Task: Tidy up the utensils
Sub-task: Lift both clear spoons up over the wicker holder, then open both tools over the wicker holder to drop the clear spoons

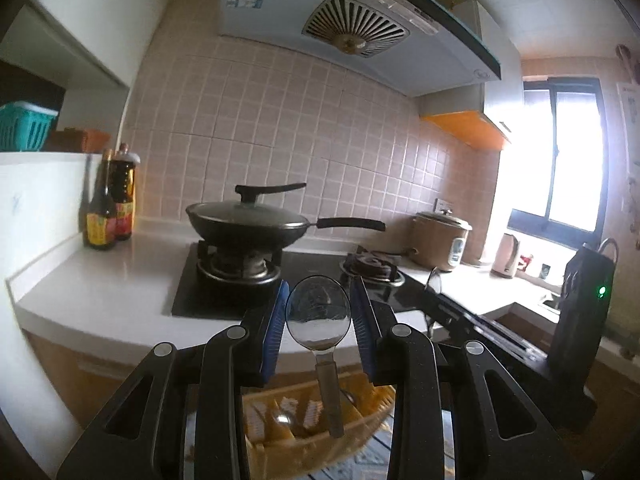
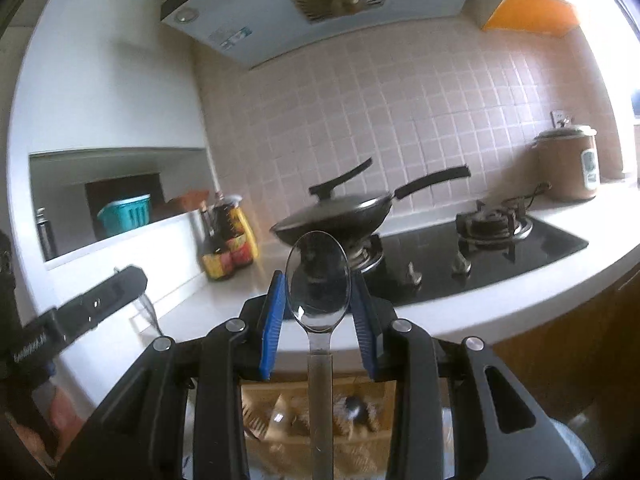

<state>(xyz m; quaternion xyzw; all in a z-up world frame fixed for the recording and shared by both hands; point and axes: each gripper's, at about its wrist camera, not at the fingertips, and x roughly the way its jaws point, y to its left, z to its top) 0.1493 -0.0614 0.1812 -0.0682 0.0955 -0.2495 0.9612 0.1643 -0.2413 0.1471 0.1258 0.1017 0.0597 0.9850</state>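
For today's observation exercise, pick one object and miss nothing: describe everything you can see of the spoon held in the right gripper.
The spoon looks like polished metal, its oval bowl mirror-bright and reflecting the kitchen. The bowl points away from the camera, raised in front of the stove, with the flat, duller handle running straight back beneath the gripper. The right gripper clamps it across the bowl, one blue ribbed finger pressing each edge. Nothing else touches it. Below the handle lies a blurred yellow basket.

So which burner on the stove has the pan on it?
The burner nearest the sauce bottles carries the lidded black pan. The other burner, nearer the rice cooker, is bare.
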